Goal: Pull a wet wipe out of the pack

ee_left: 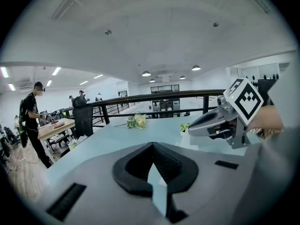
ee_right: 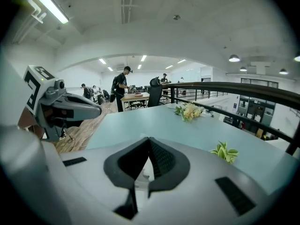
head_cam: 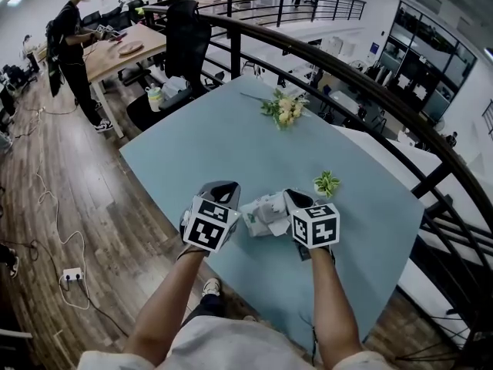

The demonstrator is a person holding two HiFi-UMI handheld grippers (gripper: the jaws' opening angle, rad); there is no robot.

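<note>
The wet wipe pack (head_cam: 264,213), white with green print, lies on the pale blue table (head_cam: 231,145) between my two grippers in the head view. My right gripper (head_cam: 295,196) is at the pack's right side. In the right gripper view its jaws (ee_right: 149,140) are closed, with a bit of white wet wipe (ee_right: 143,177) pinched low between the pads. My left gripper (head_cam: 225,185) is just left of the pack. In the left gripper view its tips (ee_left: 151,145) meet, and only table colour shows between them. The pack is hidden in both gripper views.
A small potted plant (head_cam: 326,182) stands just right of the right gripper. A flower bunch (head_cam: 283,108) lies at the table's far side. A black railing (head_cam: 370,91) runs behind the table. A black chair (head_cam: 187,45) and a person (head_cam: 71,45) at a wooden desk are far left.
</note>
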